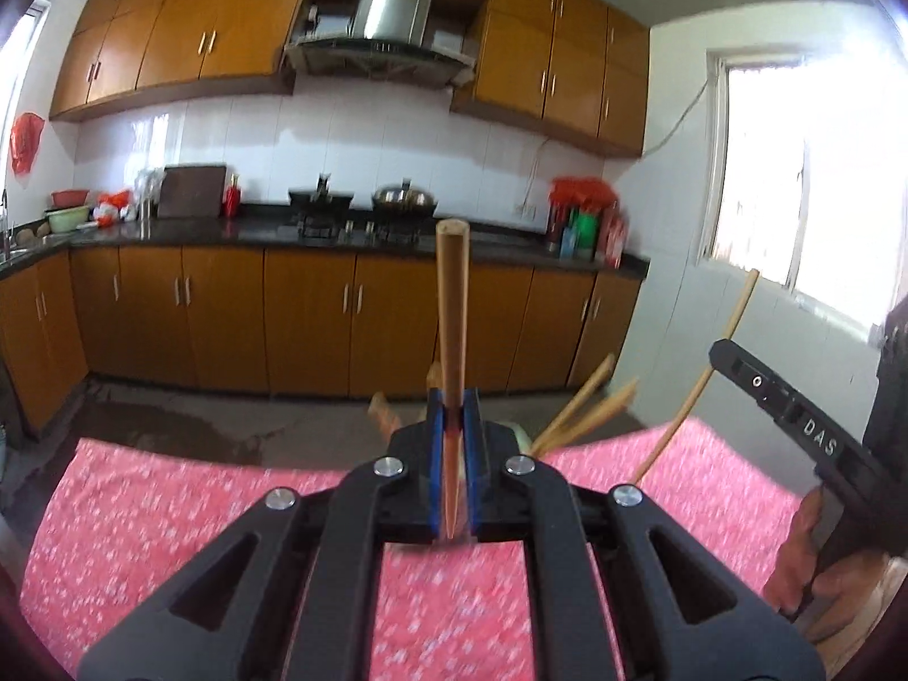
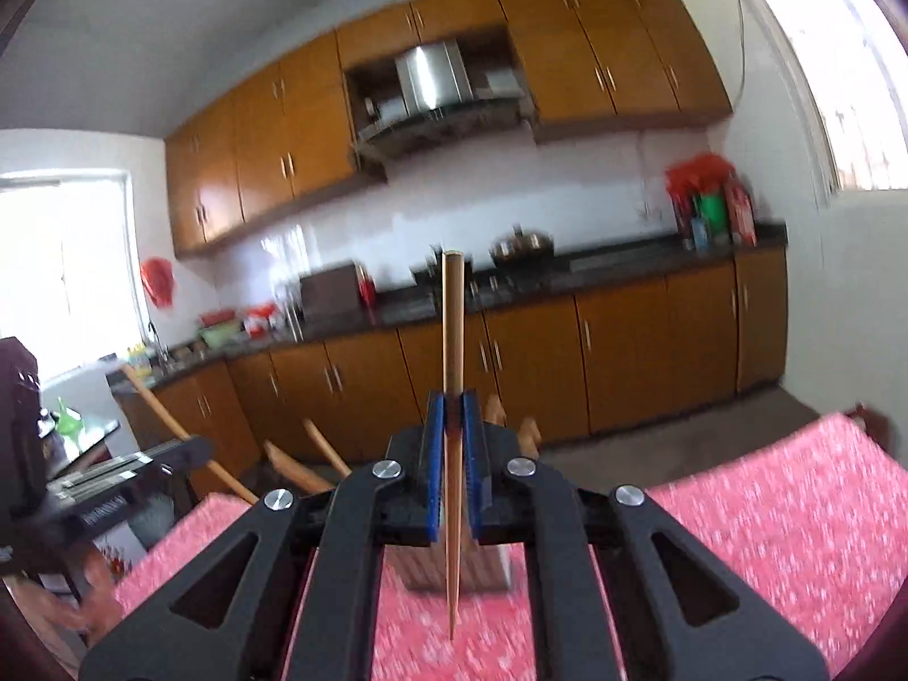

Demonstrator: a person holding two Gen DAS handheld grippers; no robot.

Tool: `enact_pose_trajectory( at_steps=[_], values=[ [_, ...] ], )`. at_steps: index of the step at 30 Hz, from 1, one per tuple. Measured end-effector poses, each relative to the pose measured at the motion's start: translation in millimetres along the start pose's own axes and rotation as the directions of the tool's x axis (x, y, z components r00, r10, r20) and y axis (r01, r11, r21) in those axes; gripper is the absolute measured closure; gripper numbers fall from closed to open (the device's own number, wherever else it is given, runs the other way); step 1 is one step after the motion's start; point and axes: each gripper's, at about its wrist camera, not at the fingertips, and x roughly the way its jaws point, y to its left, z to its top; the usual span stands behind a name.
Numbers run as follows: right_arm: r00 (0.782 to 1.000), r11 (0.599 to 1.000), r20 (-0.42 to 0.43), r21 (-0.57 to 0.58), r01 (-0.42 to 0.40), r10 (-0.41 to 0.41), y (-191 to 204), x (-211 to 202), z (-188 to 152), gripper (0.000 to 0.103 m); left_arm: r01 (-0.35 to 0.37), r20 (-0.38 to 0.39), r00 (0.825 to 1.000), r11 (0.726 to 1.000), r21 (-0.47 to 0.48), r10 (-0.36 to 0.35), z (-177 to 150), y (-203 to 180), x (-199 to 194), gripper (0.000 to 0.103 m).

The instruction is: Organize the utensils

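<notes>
Upright, one chopstick [image 1: 452, 306] sits pinched in the left fingers [image 1: 452, 425] and another chopstick [image 2: 452, 340] in the right fingers [image 2: 452, 431], both closed tight, probably for dropping into the holder [image 2: 488, 573] on the pink worktop [image 2: 766, 511].

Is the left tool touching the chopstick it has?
Touching. The left wrist view shows the left tool with both blue pads pressed against the chopstick, no gap on either side.
</notes>
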Motion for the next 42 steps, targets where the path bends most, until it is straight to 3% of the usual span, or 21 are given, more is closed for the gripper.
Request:
enact_pose_trajectory(
  at_steps=[5,9,15,20,22,24,28,33,35,38,42],
  values=[
    [0.989,0.999,0.148,-0.032,0.037,-0.032,15,20,22,0.095,-0.018,0.076,0.997,1.0,-0.026,0.02,27,-9,20,0.095],
    [0.979,0.997,0.189,-0.016,0.079,-0.074,12,47,21,0.095,-0.048,0.102,0.994,0.999,-0.007,0.049,34,-12,43,0.095],
    [0.988,0.993,0.104,-0.007,0.119,-0.117,1,93,-9,0.095,-0.048,0.034,0.998,0.998,-0.033,0.049,20,-4,81,0.095],
    [0.993,0.994,0.058,-0.038,0.107,-0.105,3,98,-20,0.095,-0.041,-0.015,0.999,0.997,-0.06,0.04,8,8,97,0.094],
    [0.994,0.994,0.051,-0.038,0.099,-0.097,2,94,-19,0.089,-0.041,-0.011,0.999,0.997,-0.066,0.04,7,13,94,0.09],
    [0.994,0.995,0.057,-0.034,0.099,-0.097,0,86,-14,0.067,-0.045,0.004,0.999,0.997,-0.069,0.045,10,16,89,0.081],
    [0.995,0.996,0.063,-0.025,0.082,-0.08,-3,69,-3,0.064,-0.055,0.037,0.998,0.996,-0.072,0.058,16,19,70,0.067],
    [0.995,0.993,0.046,-0.077,0.092,-0.089,-1,28,-2,0.015,-0.091,0.07,0.993,0.994,-0.059,0.095,9,23,26,0.039],
    [0.994,0.988,0.043,-0.113,0.109,-0.105,2,7,-10,0.006,-0.116,0.077,0.99,0.992,-0.039,0.119,-2,23,3,0.023],
    [0.99,0.979,0.038,-0.143,0.142,-0.138,5,-20,-27,0.002,-0.155,0.059,0.986,0.988,-0.021,0.156,-27,23,-27,0.008],
    [0.984,0.972,-0.014,-0.164,0.171,-0.175,8,-43,-53,0.002,-0.216,0.059,0.975,0.976,0.012,0.214,-63,18,-61,0.004]
  ],
)
